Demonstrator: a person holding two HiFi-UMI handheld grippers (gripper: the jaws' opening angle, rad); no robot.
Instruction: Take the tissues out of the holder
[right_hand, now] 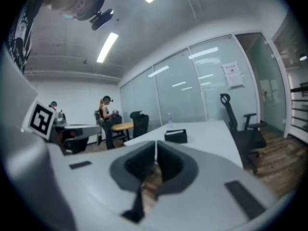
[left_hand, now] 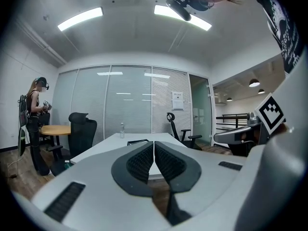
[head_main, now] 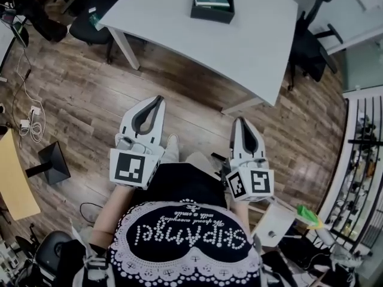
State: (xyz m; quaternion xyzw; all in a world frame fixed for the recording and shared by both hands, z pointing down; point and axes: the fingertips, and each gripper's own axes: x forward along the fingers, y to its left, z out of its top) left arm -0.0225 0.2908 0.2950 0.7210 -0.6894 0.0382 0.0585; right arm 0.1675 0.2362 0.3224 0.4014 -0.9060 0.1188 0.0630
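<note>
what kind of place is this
Probably an office meeting room: a large white table, a black swivel office chair beside it, and a frosted glass partition wall.

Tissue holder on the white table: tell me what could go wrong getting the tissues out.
The left gripper and right gripper both have shut jaws; unopened, they may just shove the holder across the table. The holder looks unfixed, so a one-gripper pull on the tissues could lift it too. It sits far from the near corner: an awkward reach.
</note>
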